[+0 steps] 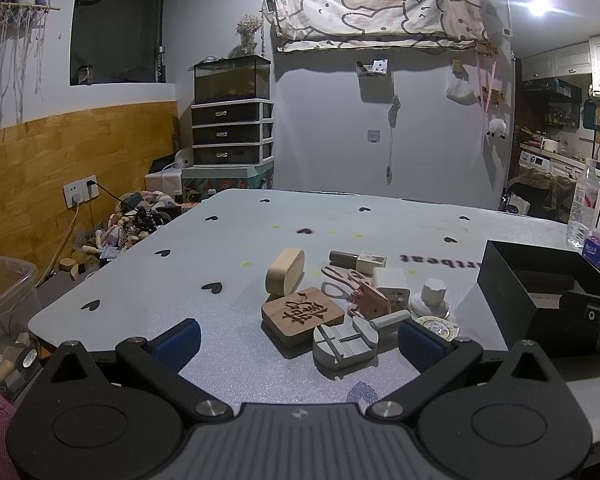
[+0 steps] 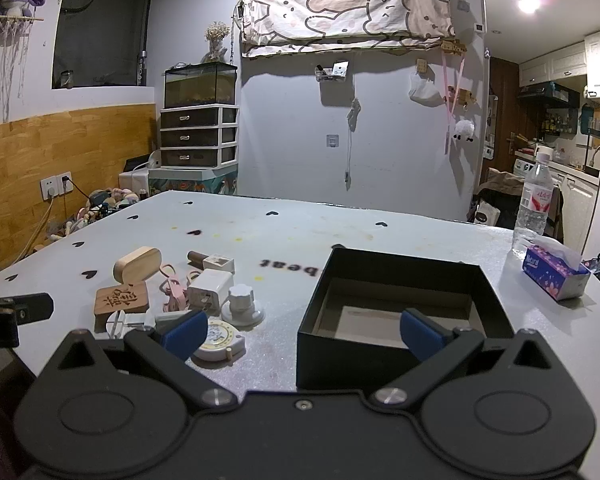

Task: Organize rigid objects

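— Trinkets: where do they sit?
— Your wooden stamp (image 1: 302, 314), oval block (image 1: 285, 271), white charger (image 1: 391, 283) and gray tool (image 1: 345, 342) cluster on the table (image 1: 180, 264), at twelve o'clock from your left gripper (image 1: 299, 341).
— And the fingers?
— Both pairs spread wide, holding nothing. Your right gripper (image 2: 300, 330) faces the black box (image 2: 384, 268) at one o'clock.
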A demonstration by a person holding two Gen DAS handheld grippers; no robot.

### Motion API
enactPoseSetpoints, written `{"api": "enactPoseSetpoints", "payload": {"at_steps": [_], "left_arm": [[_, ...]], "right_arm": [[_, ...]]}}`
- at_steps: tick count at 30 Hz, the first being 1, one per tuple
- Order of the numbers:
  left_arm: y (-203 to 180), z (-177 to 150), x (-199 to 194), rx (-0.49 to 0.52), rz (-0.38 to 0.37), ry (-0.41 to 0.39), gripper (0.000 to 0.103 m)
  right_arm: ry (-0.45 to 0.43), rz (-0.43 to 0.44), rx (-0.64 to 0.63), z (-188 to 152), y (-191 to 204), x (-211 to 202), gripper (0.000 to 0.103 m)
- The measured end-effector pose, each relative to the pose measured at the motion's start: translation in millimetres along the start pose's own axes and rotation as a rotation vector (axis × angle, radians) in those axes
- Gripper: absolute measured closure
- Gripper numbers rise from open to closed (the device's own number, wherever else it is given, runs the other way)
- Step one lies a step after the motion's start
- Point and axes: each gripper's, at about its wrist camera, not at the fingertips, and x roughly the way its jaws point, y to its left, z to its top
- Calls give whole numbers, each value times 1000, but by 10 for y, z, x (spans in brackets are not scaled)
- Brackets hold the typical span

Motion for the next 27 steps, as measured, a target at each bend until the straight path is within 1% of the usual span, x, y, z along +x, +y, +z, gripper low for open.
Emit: {"api": "enactPoseSetpoints", "payload": {"at_steps": [10, 12, 13, 15, 18, 21, 27], "left_arm": [[5, 4, 13, 2, -1, -3, 0], [-114, 128, -19, 2, -1, -5, 0], [-130, 151, -18, 2, 0, -7, 0], [-144, 161, -15, 3, 0, -15, 0], [-72, 128, -102, 5, -2, -32, 0], [-22, 122, -74, 3, 2, -50, 0], [4, 110, 23, -3, -9, -60, 0]], "right_arm": [[-5, -1, -3, 4, 6, 10, 0], [-17, -4, -8, 34, 53, -13, 0], [-23, -5, -10, -3, 20, -62, 0], [-40, -12, -15, 35, 0, -76, 0], [-53, -29, -7, 53, -28, -64, 0], [-66, -52, 11, 86, -96, -83, 0], [-97, -120, 38, 107, -303, -101, 0]]}}
